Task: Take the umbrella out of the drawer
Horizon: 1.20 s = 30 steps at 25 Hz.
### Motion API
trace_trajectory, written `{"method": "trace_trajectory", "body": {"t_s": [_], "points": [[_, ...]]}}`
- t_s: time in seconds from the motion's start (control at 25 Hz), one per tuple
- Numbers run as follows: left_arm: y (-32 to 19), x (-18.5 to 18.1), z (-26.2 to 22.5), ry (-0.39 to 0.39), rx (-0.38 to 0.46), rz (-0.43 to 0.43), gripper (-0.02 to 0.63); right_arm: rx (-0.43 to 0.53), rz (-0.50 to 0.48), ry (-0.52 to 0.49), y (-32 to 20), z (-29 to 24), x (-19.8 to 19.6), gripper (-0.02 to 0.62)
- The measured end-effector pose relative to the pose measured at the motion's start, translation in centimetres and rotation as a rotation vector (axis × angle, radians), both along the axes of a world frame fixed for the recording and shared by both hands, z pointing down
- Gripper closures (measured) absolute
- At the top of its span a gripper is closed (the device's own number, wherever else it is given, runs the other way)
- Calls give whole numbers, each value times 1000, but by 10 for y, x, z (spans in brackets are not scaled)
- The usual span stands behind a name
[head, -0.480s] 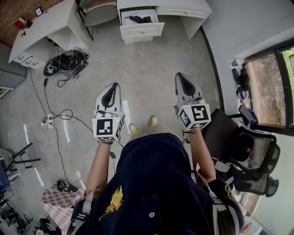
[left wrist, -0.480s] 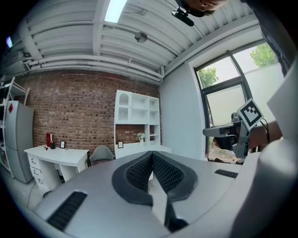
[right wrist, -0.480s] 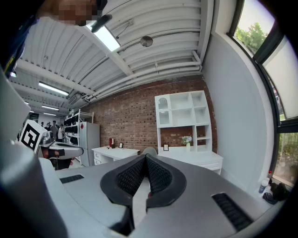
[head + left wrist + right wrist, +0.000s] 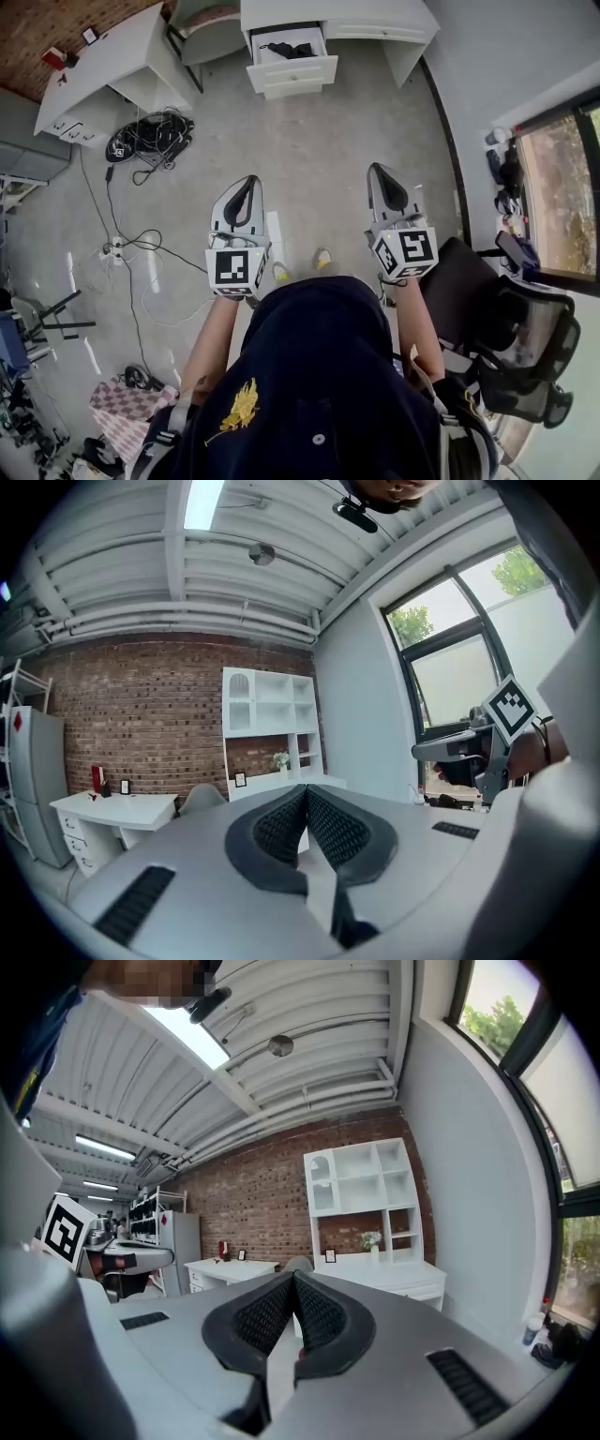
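Note:
The white drawer (image 4: 292, 73) stands pulled out of the desk (image 4: 375, 17) at the far end of the floor. A black folded umbrella (image 4: 289, 48) lies inside it. Both grippers are held level in front of the person's body, well short of the drawer. My left gripper (image 4: 247, 182) is shut with nothing between its dark ribbed pads (image 4: 281, 822). The right gripper (image 4: 382, 172) is also shut and empty, its pads (image 4: 314, 1316) meeting at the tip. In both gripper views the jaws point across the room at the brick wall and white shelf unit (image 4: 366, 1199).
A second white desk (image 4: 103, 66) stands at the left, with a heap of black cables (image 4: 150, 136) and a power strip (image 4: 112, 251) on the floor beside it. A grey chair (image 4: 202, 19) is tucked between the desks. A black office chair (image 4: 525, 337) stands at the right by the window.
The scene has slid slightly down and right in the head view. Both grippers sit a little lower in the picture, still side by side and shut.

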State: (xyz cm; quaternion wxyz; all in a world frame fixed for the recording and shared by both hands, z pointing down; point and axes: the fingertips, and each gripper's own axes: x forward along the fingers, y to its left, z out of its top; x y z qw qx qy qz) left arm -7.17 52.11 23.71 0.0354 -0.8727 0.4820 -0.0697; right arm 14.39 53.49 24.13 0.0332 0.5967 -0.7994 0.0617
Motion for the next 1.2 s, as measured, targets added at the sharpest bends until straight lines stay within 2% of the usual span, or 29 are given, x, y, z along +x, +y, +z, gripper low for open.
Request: {"method": "trace_trajectory", "body": {"t_s": [0.36,0.6,0.84,1.08,1.2], "points": [[-18,24,-1,-22,-5,-29,588,-26,-33,-2,-15,7,26,571],[-28,39,1,-48,-11,-34,588,-63,-65,-62,-18,20,42,571],[-33,50,1,-26,-3,-77,588,-56,-94,-17,-21,22,53,571],[-26,61,0,-33,-6,-76,588,-28,-114,8,-27,16,56,568],[-21,61,0,-37,-11,-83,588,-20,-122,14,-26,13,56,530]]}}
